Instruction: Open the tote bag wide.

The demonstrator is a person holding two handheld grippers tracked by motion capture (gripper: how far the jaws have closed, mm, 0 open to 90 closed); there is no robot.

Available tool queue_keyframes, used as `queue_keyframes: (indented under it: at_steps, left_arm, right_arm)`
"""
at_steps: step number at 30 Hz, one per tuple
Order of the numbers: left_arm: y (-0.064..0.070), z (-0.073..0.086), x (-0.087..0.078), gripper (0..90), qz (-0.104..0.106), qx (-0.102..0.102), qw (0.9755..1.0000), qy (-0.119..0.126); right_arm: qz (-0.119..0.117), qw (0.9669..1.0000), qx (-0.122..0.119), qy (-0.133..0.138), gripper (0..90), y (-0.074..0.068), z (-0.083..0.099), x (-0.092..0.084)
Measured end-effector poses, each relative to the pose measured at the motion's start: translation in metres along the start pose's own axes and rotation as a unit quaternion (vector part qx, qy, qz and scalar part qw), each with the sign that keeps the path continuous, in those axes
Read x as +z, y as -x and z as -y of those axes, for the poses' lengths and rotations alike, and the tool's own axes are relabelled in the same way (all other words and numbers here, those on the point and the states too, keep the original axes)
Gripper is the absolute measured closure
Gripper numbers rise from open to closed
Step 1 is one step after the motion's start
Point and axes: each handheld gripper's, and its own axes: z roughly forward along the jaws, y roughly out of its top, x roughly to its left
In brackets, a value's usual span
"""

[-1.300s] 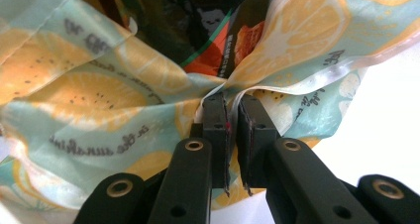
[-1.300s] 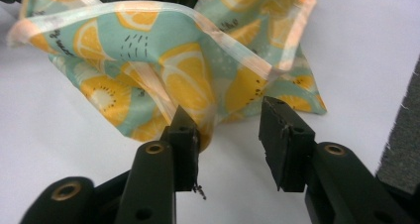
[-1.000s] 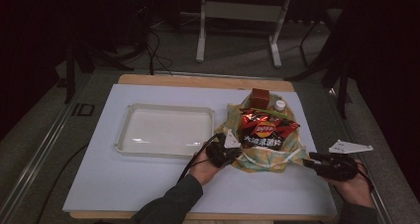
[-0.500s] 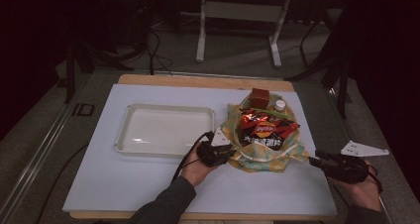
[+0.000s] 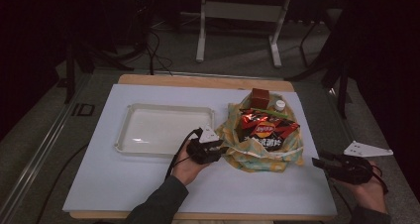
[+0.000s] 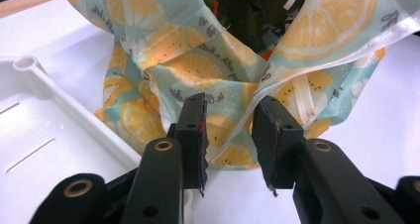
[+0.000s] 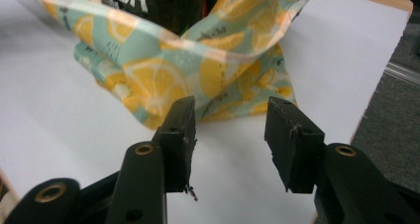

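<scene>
Two grippers, left gripper point(image 6: 229, 137) and right gripper point(image 7: 230, 135), are held with jaws apart beside the soft lemon-print cloth bag point(image 5: 262, 152) on the white tabletop point(image 5: 148, 184), judged best pinched at its limp rim, the left jaws having just been opening with nothing clamped.

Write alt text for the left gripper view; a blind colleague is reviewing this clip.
Two black tongs stand apart just in front of a lemon-print cloth bag, having just opened, with nothing pinched between them. A white plastic tray lies to the left on the white table.
</scene>
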Motion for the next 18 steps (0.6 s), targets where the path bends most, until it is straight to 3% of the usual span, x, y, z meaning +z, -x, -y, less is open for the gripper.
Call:
queue_keyframes:
  at_steps: [7, 10, 12, 18]
  left_arm:
    - [0.0, 0.006, -0.01, 61.5, -0.002, 0.007, 1.0, -0.002]
    - [-0.005, 0.008, -0.015, 61.7, -0.014, 0.003, 0.9999, -0.001]
    - [-0.01, 0.006, -0.02, 62.1, -0.025, -0.011, 0.9996, 0.007]
    - [-0.014, -0.006, -0.019, 61.2, -0.03, -0.018, 0.9992, 0.018]
  right_arm:
    - [0.015, 0.9998, 0.002, 0.008, 54.3, -0.005, -0.013, 0.012]
    - [0.019, 0.9996, 0.009, 0.019, 53.8, -0.006, -0.019, 0.02]
    - [0.015, 0.9994, 0.016, 0.026, 53.7, -0.007, -0.021, 0.026]
    - [0.025, 0.9989, 0.029, 0.028, 53.6, -0.011, -0.026, 0.045]
